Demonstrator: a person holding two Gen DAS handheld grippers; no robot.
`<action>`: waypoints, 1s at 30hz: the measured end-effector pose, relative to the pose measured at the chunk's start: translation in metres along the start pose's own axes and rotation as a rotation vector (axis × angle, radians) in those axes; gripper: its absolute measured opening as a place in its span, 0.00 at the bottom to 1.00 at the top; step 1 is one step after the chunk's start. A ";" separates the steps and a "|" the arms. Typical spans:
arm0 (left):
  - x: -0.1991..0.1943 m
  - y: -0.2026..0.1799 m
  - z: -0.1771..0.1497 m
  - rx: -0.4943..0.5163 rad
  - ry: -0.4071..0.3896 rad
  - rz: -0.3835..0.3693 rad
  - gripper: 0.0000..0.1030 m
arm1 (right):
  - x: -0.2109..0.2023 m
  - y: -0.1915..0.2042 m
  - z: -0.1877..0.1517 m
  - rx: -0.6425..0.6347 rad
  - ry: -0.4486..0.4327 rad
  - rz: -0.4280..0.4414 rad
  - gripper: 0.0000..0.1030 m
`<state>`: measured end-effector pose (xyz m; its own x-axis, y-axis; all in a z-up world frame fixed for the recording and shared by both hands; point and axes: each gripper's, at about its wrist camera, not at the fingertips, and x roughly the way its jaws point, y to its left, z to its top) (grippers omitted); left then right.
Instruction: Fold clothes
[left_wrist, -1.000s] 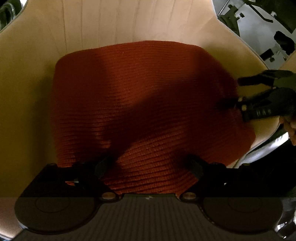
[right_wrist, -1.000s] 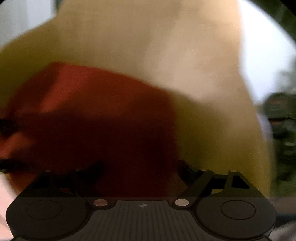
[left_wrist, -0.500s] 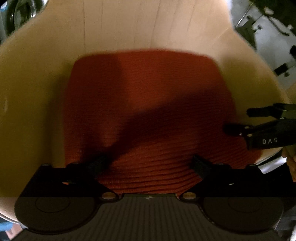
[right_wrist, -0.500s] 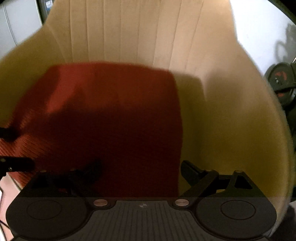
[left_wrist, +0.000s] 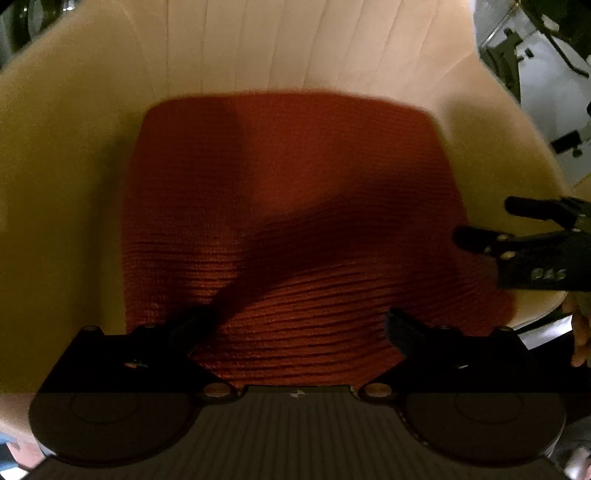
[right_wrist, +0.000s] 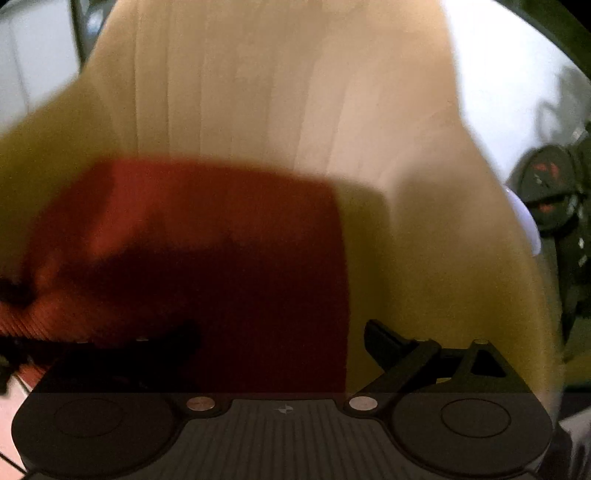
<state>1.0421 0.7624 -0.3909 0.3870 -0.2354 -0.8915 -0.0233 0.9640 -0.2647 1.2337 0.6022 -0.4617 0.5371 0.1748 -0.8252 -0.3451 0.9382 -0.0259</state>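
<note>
**Red knit folded flat on the chair seat, both tongs wide and empty**

One garment is in view: a rust-red ribbed knit sweater, folded into a rough rectangle and lying flat on the seat of a cream upholstered chair. Its knit ribs run side to side across the seat. The rectangle looks about as wide as it is deep, so its long axis cannot be told. The far edge lies just short of the channelled chair back, and the near edge reaches the front of the seat. In the right wrist view the sweater fills the left part of the seat, with bare cushion to its right.

There are two tongs. The left tongs stand wide over the near edge of the sweater; nothing is gripped and the fingertips are apart from each other, with cloth showing below the gap. The right tongs are opening, and also hold nothing; one finger is over the sweater's right edge, the other over bare seat. From the left wrist view the right tongs sit at the sweater's right border.

Around the chair: dark metal frames past its right side, and a weight plate with red markings further off. Shadows fall across the sweater's middle.
</note>
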 end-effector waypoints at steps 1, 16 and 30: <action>-0.014 -0.006 0.000 -0.005 -0.016 0.014 1.00 | -0.014 -0.003 0.003 0.025 -0.013 0.011 0.99; -0.208 -0.101 -0.016 0.016 -0.266 0.226 1.00 | -0.266 -0.036 0.003 0.213 -0.093 0.038 0.99; -0.327 -0.126 -0.140 0.110 -0.307 0.161 1.00 | -0.470 0.051 -0.091 0.217 -0.188 -0.087 0.99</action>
<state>0.7891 0.7010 -0.1175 0.6456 -0.0480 -0.7621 -0.0132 0.9972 -0.0740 0.8938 0.5412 -0.1265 0.6974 0.1241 -0.7059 -0.1297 0.9905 0.0459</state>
